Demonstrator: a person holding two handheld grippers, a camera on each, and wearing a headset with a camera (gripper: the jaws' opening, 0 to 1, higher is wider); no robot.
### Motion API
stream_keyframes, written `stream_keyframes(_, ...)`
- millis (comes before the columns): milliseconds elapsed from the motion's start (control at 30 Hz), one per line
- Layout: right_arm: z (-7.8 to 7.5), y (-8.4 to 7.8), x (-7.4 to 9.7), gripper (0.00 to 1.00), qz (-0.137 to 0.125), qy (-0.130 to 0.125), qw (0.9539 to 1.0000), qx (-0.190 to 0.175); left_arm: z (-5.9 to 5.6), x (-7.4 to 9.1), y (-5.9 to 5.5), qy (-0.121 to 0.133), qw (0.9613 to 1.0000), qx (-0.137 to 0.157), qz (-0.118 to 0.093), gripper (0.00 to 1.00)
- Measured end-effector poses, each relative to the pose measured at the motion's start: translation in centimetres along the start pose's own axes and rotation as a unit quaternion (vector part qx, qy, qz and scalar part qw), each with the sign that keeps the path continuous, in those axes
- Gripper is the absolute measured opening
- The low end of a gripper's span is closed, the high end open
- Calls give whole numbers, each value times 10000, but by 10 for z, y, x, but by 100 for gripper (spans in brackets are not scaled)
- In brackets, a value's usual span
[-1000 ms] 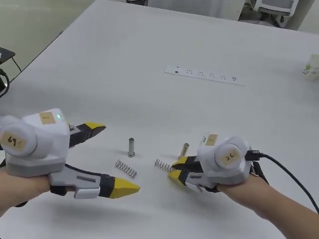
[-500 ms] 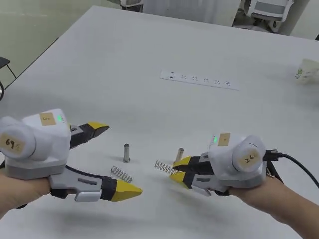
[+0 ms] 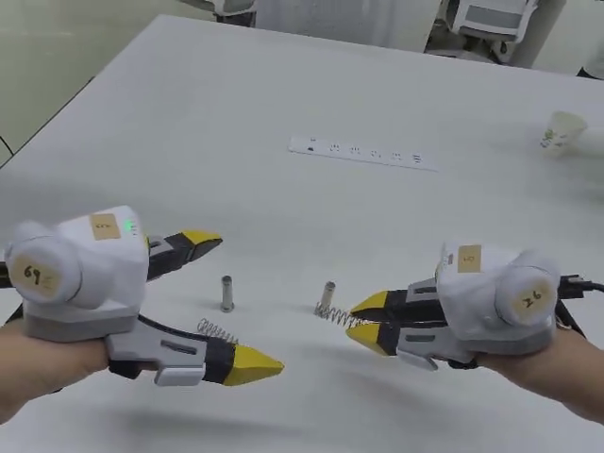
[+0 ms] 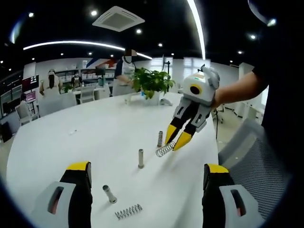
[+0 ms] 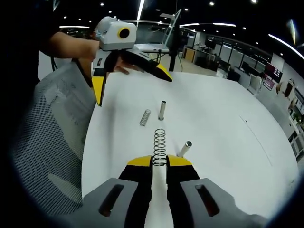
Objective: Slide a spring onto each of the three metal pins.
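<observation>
Right gripper [image 5: 159, 162] clamps a spring [image 5: 160, 141] by one end; its axis runs straight ahead, passing just beside the nearest upright pin [image 5: 184, 148]. Left gripper [image 3: 243, 302] stands open.

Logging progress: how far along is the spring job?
Done: nothing; the pins are all bare. In hand: the right gripper pinches a spring beside one pin. To do: all three; a loose spring lies before the open left gripper.

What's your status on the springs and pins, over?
Right gripper shut on one spring, free end beside a pin. Left gripper open over a loose spring. That pin and second pin bare. Nothing between held spring and pin.
</observation>
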State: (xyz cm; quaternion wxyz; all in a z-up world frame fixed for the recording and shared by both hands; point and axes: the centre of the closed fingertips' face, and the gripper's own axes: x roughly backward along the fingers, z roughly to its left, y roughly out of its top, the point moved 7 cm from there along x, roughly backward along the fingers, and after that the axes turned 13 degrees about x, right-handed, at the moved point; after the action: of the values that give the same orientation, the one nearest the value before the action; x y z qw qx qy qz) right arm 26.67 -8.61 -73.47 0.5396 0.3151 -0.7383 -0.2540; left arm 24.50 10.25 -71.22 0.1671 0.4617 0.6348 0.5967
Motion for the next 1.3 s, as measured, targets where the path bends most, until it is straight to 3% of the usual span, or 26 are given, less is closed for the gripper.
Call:
stream_keyframes(133, 7, -4, 3, 8, 42, 96, 9999, 77, -2, -4, 7, 25, 9998, -193, -88, 92)
stream_keyframes(300, 15, -9, 3, 8, 178, 237, 9991, 312, -9, -13, 12, -156, 9995, -257, -97, 84)
stream_keyframes(400, 17, -10, 3, 8, 234, 298, 9983, 432, -15, -21, 7, -397, 9990, -205, -43, 80)
stream_keyframes(567, 17, -11, 4, 8, 273, 332, 9974, 581, -24, -35, -8, -764, 9964, -115, 347, 69)
stream_keyframes(667, 18, -11, 3, 8, 275, 355, 9969, 651, -28, -42, -11, -924, 9948, -113, 409, 63)
stream_keyframes(1000, 22, 4, 7, 8, -68, 526, 9955, 782, -34, -58, -19, -1322, 9894, -78, 591, 43)
stream_keyframes(1300, 24, 8, 15, 8, -88, 742, 9907, 1139, -43, -67, -23, -1520, 9853, -229, 746, 27)
